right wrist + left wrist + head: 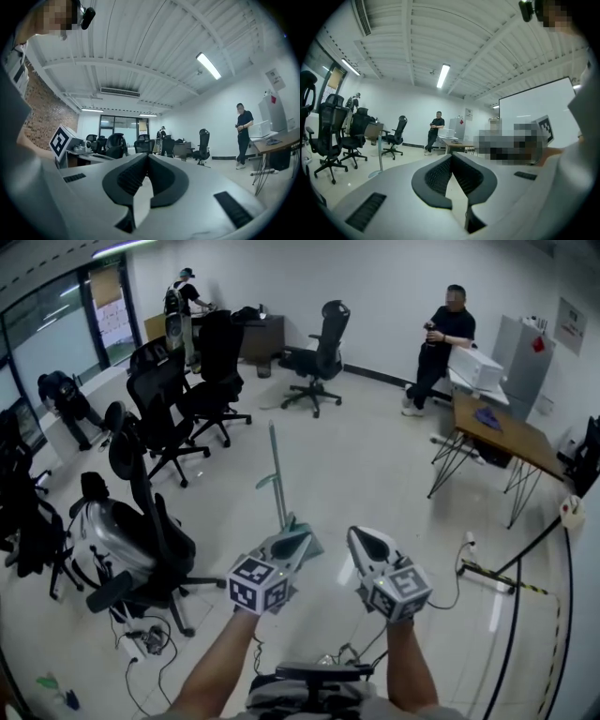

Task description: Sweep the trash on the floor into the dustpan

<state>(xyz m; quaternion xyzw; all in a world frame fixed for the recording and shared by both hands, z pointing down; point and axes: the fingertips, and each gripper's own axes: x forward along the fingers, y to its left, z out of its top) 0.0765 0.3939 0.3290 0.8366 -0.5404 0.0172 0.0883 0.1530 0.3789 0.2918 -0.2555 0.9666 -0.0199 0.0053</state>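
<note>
A long-handled dustpan (275,468) stands upright on the pale floor just ahead of me, its teal pan low behind the left gripper's tip. In the left gripper view the dustpan's pole (380,157) rises at the left. My left gripper (304,539) is held level and shut, with nothing between its jaws (452,157). My right gripper (359,536) hangs beside it, also shut and empty (147,157). Neither touches the dustpan. No broom and no clear trash show near the pan.
Black office chairs (159,418) crowd the left side, one close by (141,540). A wooden table (506,432) stands at the right, with cables (469,568) on the floor beside it. A person (445,334) stands at the back right. Small green and blue bits (52,683) lie at the bottom left.
</note>
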